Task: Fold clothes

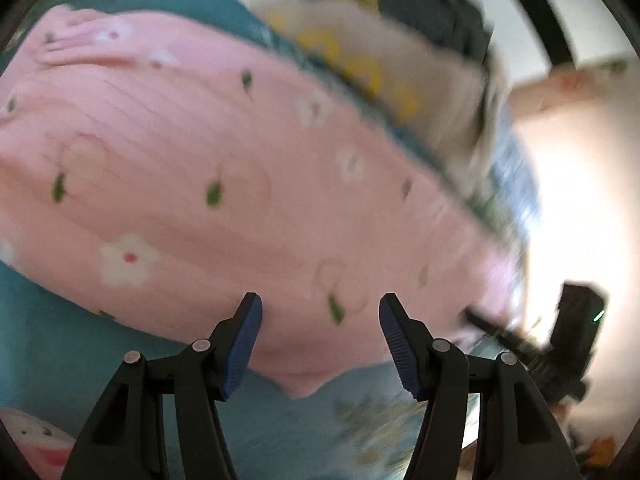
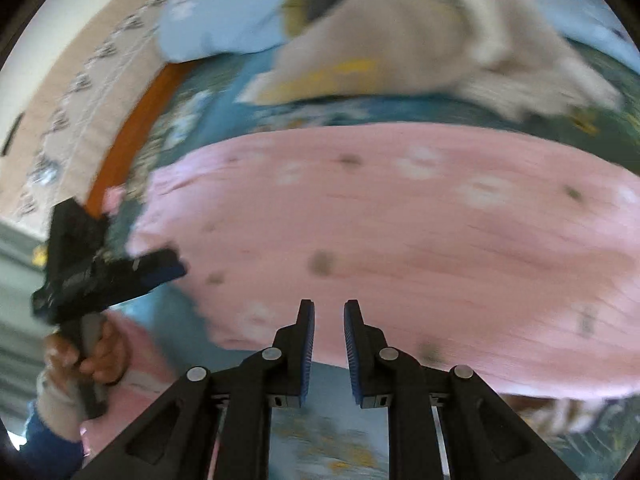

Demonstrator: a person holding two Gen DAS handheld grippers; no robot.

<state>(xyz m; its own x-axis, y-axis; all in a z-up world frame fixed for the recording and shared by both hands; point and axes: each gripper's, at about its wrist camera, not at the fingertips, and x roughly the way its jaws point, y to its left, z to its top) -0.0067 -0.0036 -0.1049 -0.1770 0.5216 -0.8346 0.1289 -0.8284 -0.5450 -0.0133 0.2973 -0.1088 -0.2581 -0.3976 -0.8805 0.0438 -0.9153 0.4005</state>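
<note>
We are looking down at a pink garment (image 1: 224,184) with white flowers and small green leaves, which is lying spread out on a teal bedsheet (image 1: 44,352) with a flower print. Both pictures are blurred.

Our left tongs (image 1: 320,344) are standing about half open above the near edge of the pink garment. Nothing is between their blue pads (image 1: 244,344), and they are not touching the cloth, as far as we can tell. In the right wrist view we are also seeing these tongs from the side, at the left end of the garment, with a hand (image 2: 94,354) gripping their handle.

Our right tongs (image 2: 329,344) are nearly closed, with only a narrow gap between the pads (image 2: 308,344). We are seeing no cloth in this gap; the tongs are holding nothing. They are hovering over the near edge of the garment too. In the left wrist view they are appearing as a dark, blurred shape at the right end of the garment.

Behind the pink garment, a beige garment (image 2: 400,36) with yellow marks is lying in a heap together with dark clothes (image 1: 436,16). A light blue pillow (image 2: 216,16) is lying near the heap.
</note>
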